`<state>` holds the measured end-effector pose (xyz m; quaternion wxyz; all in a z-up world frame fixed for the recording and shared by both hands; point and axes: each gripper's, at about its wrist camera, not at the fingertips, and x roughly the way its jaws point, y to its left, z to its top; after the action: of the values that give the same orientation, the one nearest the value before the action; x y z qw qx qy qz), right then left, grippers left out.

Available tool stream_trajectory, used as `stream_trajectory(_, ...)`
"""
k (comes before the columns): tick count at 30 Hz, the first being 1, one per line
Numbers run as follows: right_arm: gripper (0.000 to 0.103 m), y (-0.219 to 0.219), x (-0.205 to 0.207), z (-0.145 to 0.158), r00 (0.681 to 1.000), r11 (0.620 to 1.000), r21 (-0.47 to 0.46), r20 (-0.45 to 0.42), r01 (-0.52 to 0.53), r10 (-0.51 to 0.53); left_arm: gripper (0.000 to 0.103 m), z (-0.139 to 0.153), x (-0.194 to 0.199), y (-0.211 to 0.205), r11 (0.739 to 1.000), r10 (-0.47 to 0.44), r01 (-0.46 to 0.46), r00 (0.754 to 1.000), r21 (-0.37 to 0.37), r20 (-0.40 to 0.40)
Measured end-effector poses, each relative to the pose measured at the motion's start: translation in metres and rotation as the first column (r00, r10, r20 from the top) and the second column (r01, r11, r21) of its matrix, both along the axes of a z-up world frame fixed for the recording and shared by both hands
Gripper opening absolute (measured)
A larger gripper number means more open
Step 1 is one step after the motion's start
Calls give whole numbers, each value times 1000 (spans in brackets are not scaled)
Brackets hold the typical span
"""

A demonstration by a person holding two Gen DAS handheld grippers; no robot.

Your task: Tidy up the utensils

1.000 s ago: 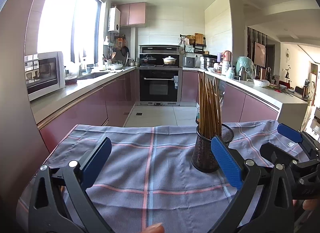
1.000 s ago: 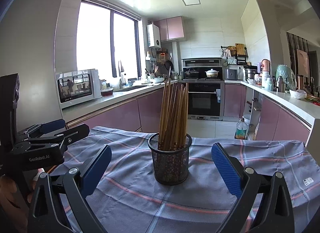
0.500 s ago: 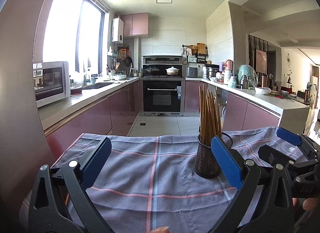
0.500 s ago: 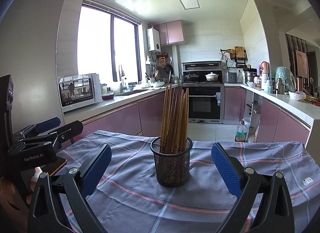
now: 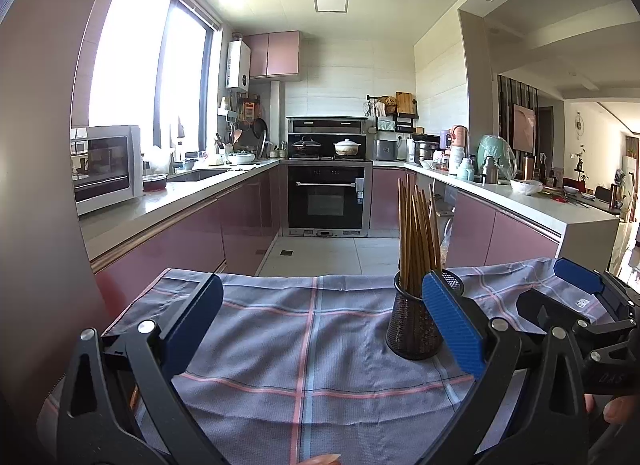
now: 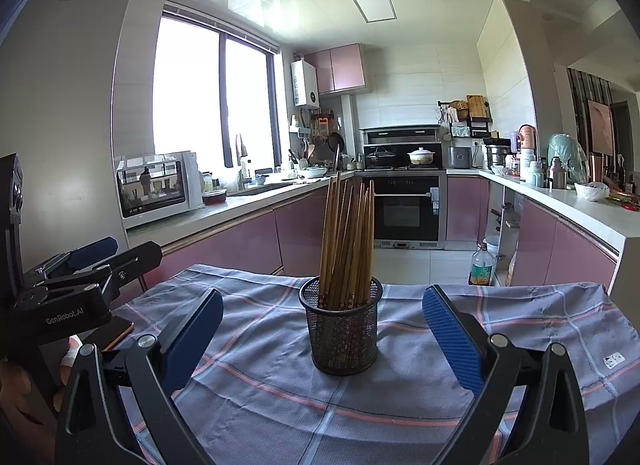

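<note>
The chopsticks (image 6: 346,241) are all standing in the mesh cup (image 6: 342,331) on the cloth-covered surface (image 6: 520,329); both grippers, left (image 5: 320,323) and right (image 6: 322,335), are hovering, jaws spread, empty—sorting seemingly done.

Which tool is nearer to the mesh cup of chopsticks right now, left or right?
Right. The right tool is open and lined up on the mesh cup, which sits just beyond its fingertips. The left tool is open too, with the cup off to its right side.

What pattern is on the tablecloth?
Grey-blue cloth with pink and pale blue check lines; clearest in the left wrist view.
</note>
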<state>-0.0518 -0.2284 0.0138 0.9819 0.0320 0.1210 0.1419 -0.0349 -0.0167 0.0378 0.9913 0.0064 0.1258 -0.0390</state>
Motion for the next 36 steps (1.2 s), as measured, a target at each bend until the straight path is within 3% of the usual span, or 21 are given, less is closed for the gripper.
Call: stream_trajectory(36,97,-5,3,0,1000,1000,14,-4,8,-8,98,1,0,-2,1000,1,-1,1000,-3,5)
